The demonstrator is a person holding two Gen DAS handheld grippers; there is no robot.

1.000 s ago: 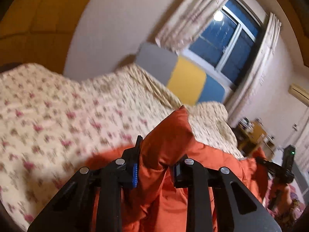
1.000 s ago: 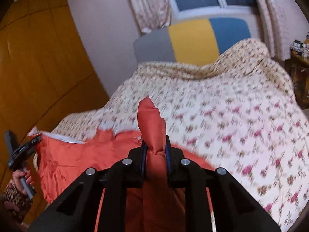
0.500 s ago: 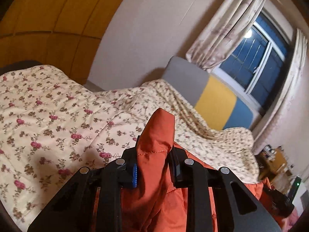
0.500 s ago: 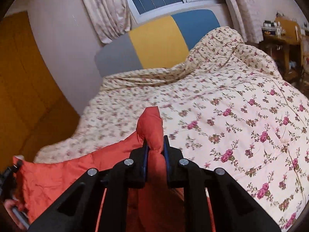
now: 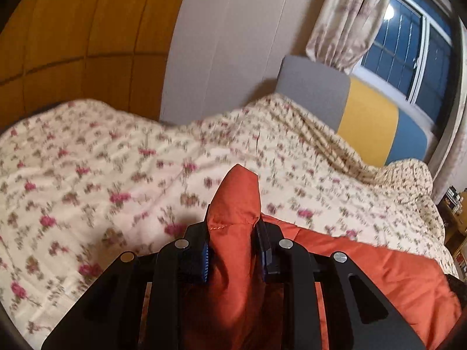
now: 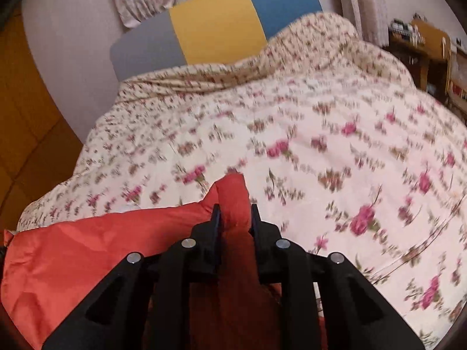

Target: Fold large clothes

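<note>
Puffy, smooth orange-red quilted garment bunches between both grippers, left gripper and right gripper, each pinching a fold; the right's jaws just eased wider, above soft rose-print cream quilt.

No readable text, label, brand, number or sign in either wrist view. Only a flower print on the bed cover, no lettering. Small items on the shelf at the far right too small and blurred to read.
</note>
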